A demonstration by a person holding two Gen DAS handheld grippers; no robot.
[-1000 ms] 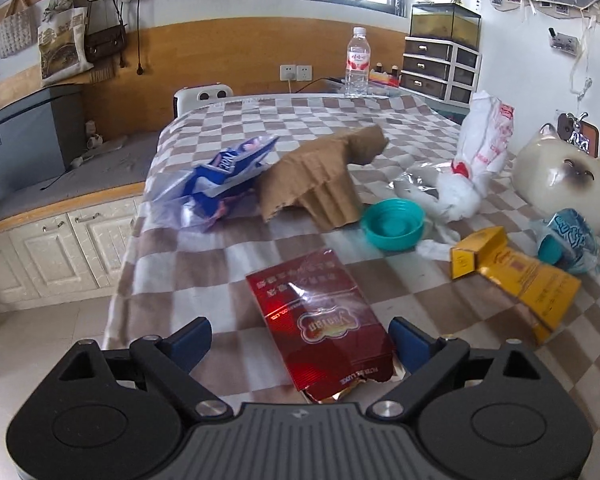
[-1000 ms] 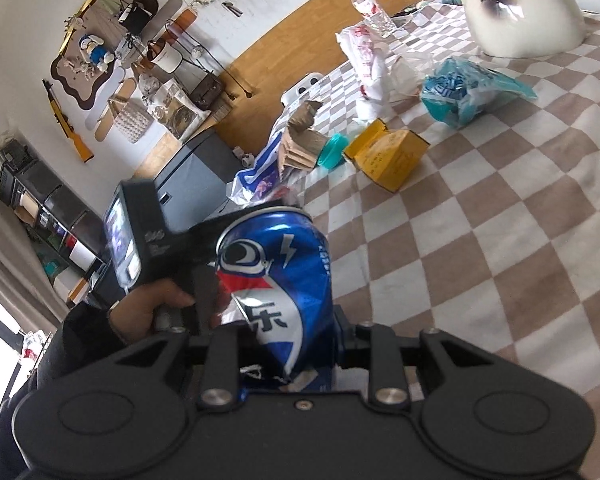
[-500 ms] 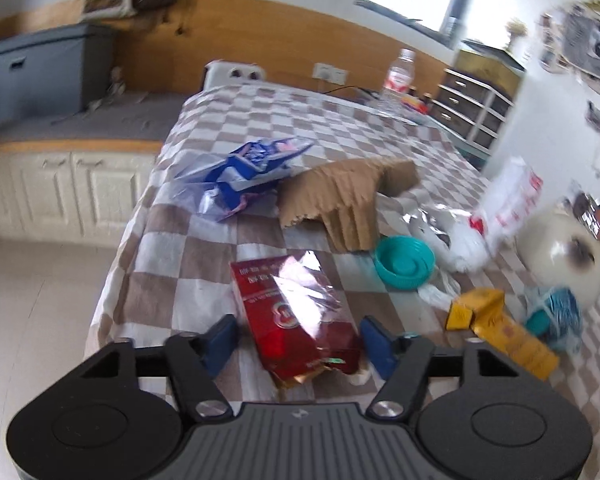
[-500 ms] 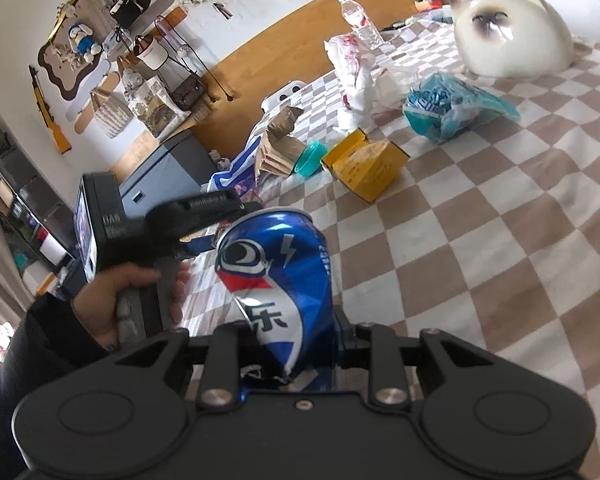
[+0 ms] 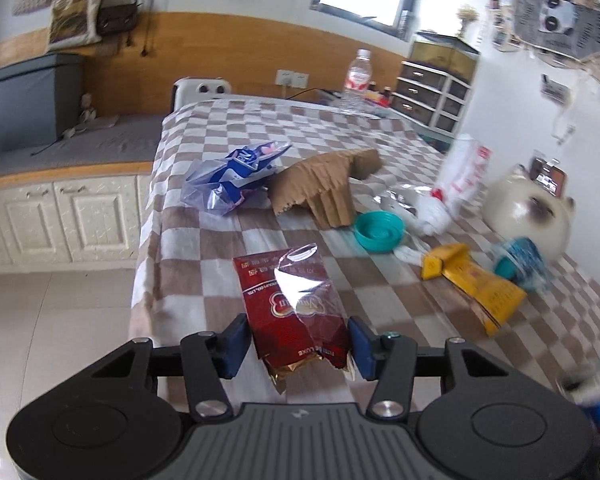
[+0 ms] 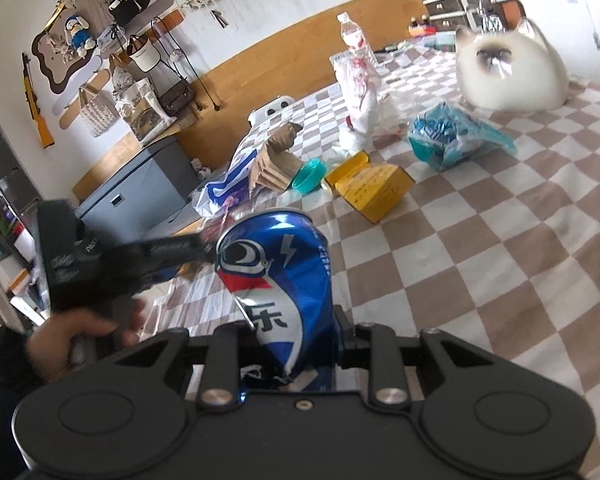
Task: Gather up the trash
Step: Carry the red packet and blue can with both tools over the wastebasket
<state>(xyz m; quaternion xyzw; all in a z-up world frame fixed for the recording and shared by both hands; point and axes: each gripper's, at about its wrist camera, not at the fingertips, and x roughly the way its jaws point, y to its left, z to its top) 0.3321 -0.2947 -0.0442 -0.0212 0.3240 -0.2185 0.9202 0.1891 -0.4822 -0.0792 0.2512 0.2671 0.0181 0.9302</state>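
Observation:
A red foil snack packet [image 5: 288, 300] lies at the near edge of the checkered table [image 5: 204, 248]. My left gripper [image 5: 298, 340] straddles its near end; the jaws are closing and both blue pads touch the packet's sides. In the right wrist view a crushed blue soda can [image 6: 276, 268] stands upright between the fingers of my right gripper [image 6: 292, 336], which is shut on it. That view also shows the left gripper [image 6: 168, 248], blurred, held by a hand [image 6: 80, 344] at the table's left edge.
On the cloth lie a blue-white wrapper [image 5: 236, 172], torn cardboard [image 5: 320, 188], a teal lid [image 5: 378, 232], a yellow box [image 5: 476, 280], a teal bag [image 5: 520, 260] and a white plastic bag [image 5: 456, 188]. A cat figure [image 5: 528, 216] sits right, a water bottle [image 5: 356, 76] far back.
The left jaws have narrowed from wide apart until they meet the red packet's sides, and the left hand has shifted. The right gripper keeps the can and has tilted a little.

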